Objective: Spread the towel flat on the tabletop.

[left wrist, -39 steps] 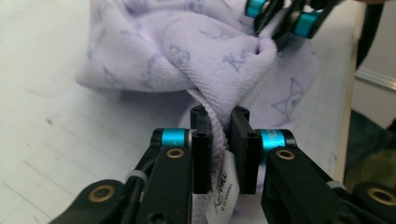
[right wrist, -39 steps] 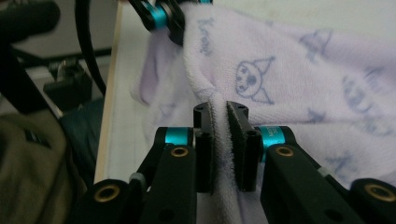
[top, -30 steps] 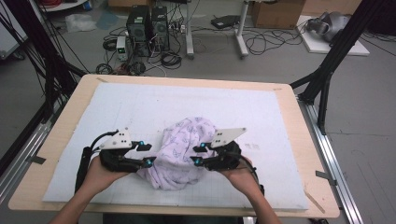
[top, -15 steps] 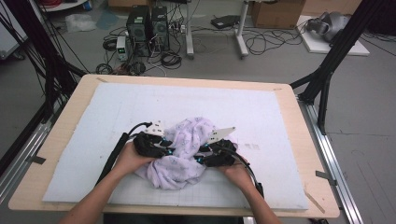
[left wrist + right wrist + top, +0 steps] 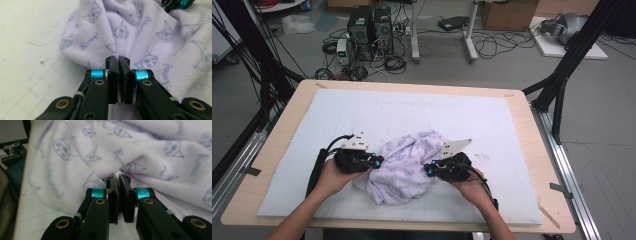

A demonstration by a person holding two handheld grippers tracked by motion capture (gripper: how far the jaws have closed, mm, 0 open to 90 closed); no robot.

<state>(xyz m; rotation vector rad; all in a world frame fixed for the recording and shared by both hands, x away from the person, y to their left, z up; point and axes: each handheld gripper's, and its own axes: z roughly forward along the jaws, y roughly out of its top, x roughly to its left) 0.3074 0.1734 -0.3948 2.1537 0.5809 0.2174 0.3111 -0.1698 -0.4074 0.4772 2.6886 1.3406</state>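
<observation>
One crumpled lilac cloth (image 5: 404,162) printed with small cat faces lies bunched on the white mat (image 5: 492,120) covering the counter (image 5: 277,120). The left tongs (image 5: 377,162) pinch its left edge, jaws clamped together on fabric. The right tongs (image 5: 428,170) likewise grip its right side.

Bare mat (image 5: 362,117) around bunched cloth (image 5: 404,162)
</observation>
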